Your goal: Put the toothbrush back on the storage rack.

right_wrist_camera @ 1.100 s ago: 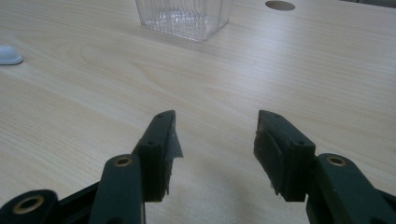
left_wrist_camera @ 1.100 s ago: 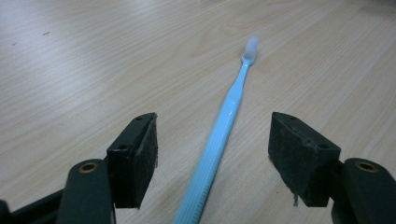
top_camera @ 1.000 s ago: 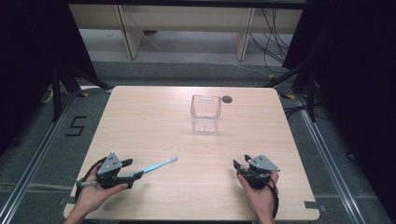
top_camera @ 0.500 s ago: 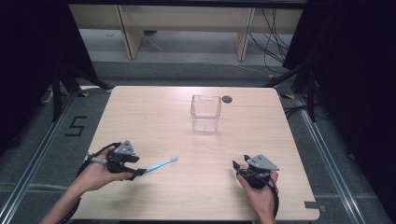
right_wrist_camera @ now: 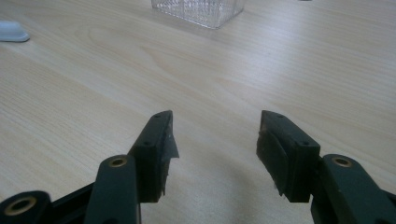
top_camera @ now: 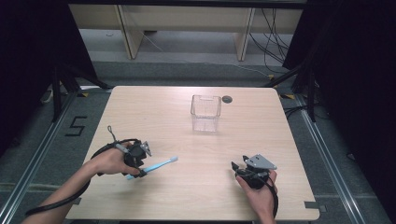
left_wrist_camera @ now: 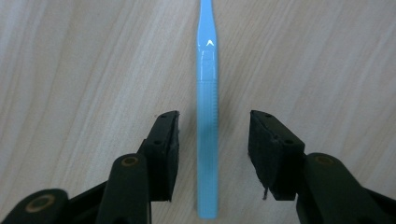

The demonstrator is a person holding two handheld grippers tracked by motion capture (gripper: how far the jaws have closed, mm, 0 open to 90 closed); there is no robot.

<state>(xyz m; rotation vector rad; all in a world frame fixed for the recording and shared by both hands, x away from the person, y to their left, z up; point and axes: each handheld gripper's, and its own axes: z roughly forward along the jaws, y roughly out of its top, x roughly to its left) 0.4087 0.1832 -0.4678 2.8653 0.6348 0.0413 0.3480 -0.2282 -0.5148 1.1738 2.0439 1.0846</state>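
My left claw (left_wrist_camera: 212,140) straddles the handle of the blue toothbrush (left_wrist_camera: 207,116), jaws spread and clear of it, so one squeeze would grip it. The toothbrush lies flat on the desk (top_camera: 154,112), well short of the clear container (top_camera: 205,112). My right claw (right_wrist_camera: 215,149) rests released, holding nothing.

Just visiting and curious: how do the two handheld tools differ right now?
The left tool points down at the table, jaws straddling a light blue toothbrush without touching it. The right tool points across the table toward a clear plastic container, nothing between its jaws. Both are open.
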